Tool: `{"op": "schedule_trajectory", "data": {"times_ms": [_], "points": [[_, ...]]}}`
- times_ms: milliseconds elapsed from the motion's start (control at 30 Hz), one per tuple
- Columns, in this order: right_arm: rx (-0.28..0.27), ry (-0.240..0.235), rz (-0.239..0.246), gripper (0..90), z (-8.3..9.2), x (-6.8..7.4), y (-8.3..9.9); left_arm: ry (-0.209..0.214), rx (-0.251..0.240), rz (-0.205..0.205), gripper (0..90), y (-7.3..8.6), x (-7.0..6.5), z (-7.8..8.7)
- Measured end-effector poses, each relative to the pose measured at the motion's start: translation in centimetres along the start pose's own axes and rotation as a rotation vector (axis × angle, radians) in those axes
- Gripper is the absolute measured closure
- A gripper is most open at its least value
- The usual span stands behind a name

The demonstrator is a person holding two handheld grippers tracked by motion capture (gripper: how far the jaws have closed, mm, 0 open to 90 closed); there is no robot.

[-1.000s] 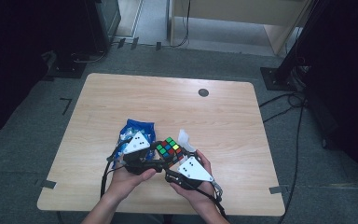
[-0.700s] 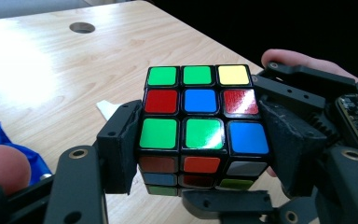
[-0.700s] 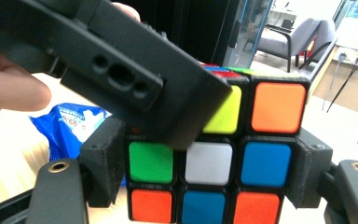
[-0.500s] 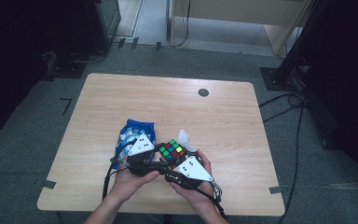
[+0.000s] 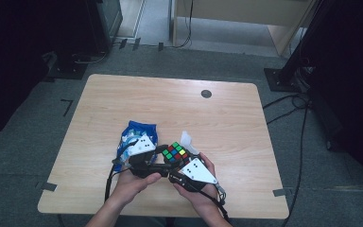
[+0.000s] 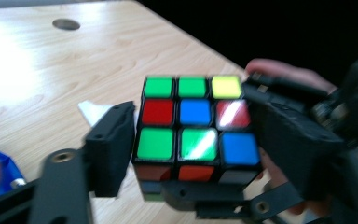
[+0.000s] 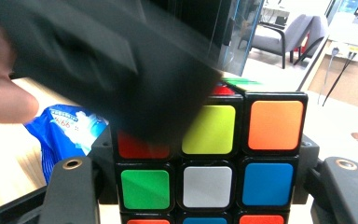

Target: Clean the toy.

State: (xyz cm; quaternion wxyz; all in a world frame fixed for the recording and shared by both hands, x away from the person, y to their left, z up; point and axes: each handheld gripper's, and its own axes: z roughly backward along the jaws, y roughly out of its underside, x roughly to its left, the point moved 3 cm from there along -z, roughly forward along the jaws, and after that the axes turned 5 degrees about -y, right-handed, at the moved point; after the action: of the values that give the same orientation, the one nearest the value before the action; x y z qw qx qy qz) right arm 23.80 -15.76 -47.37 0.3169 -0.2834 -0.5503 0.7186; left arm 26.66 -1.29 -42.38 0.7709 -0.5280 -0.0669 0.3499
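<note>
The left gripper point(image 6: 182, 154) has a puzzle cube point(image 6: 196, 126) between its two black jaws, which have just been opening; the left jaw sits just beside the cube's left edge. The cube's top face shows green, red, blue and yellow squares (two glare white). The right gripper point(image 6: 303, 140) meets its right side. Behind lies a wooden table point(image 6: 98, 51) with a dark round hole point(image 6: 66, 24)

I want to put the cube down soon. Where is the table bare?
Bare: the far half of the table around the dark round spot, and the right side. Crowded: the near middle, with the blue packet, cube and both hands.
</note>
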Motion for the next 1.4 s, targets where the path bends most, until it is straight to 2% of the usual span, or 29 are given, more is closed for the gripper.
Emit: {"op": "schedule_trajectory", "data": {"times_ms": [33, 67, 100, 233, 333, 400, 467, 533, 567, 633, 667, 700, 767, 800, 900, 1100, 1400], "points": [[-0.001, 0.0, -0.005, 34.5, 0.0, -0.1, 0.0, 0.004, -0.022, 0.011, 23.7, -0.2, 0.2, 0.3], [-0.001, 0.0, -0.005, 34.5, 0.0, -0.1, 0.0, 0.004, -0.022, 0.011, 21.9, -0.2, 0.2, 0.3], [-0.004, 0.005, -0.016, 34.5, 0.1, -0.4, 0.0, 0.001, -0.065, 0.028, 21.2, -0.5, 0.7, 1.0], [-0.028, 0.036, -0.063, 34.5, 0.7, -1.9, -0.6, -0.036, -0.132, 0.064, 21.1, -0.8, 2.4, 2.3], [-0.055, 0.073, -0.1, 34.5, 1.5, -3.4, -1.3, -0.079, -0.131, 0.093, 21.2, -0.5, 3.6, 2.3], [-0.068, 0.095, -0.128, 34.5, 2.0, -4.4, -1.8, -0.114, -0.105, 0.091, 21.2, 0.1, 4.0, 1.6], [-0.077, 0.113, -0.154, 34.4, 2.5, -5.1, -2.2, -0.126, -0.088, 0.08, 21.2, 0.4, 3.9, 1.2], [-0.084, 0.115, -0.183, 34.4, 2.8, -5.5, -2.6, -0.136, -0.056, 0.056, 21.2, 1.1, 3.6, 0.1], [-0.088, 0.118, -0.194, 34.4, 3.0, -5.6, -2.7, -0.144, -0.033, 0.02, 21.2, 1.6, 2.9, -0.9], [-0.1, 0.112, -0.223, 34.4, 3.2, -5.7, -3.1, -0.15, -0.019, -0.018, 21.2, 2.1, 2.0, -1.8], [-0.1, 0.112, -0.223, 34.4, 3.2, -5.7, -3.1, -0.15, -0.019, -0.018, 21.1, 2.1, 2.0, -1.8], [-0.115, 0.099, -0.256, 34.4, 3.4, -5.6, -3.4, -0.152, -0.011, -0.058, 21.1, 2.5, 1.1, -2.5], [-0.126, 0.084, -0.291, 34.4, 3.4, -5.4, -3.7, -0.147, -0.013, -0.073, 21.2, 2.7, 0.6, -2.7], [-0.132, 0.074, -0.308, 34.4, 3.5, -5.2, -3.8, -0.131, -0.025, -0.098, 21.2, 3.0, -0.4, -3.2], [-0.139, 0.056, -0.333, 34.4, 3.4, -4.7, -3.9, -0.122, -0.056, -0.134, 21.1, 3.3, -1.6, -3.5], [-0.13, 0.044, -0.352, 34.4, 2.9, -3.8, -3.7, -0.131, -0.107, -0.131, 21.2, 3.2, -2.1, -3.2], [-0.115, 0.017, -0.383, 34.3, 2.2, -2.9, -3.2, -0.11, -0.139, -0.129, 22.1, 3.2, -2.2, -3.0]]}}
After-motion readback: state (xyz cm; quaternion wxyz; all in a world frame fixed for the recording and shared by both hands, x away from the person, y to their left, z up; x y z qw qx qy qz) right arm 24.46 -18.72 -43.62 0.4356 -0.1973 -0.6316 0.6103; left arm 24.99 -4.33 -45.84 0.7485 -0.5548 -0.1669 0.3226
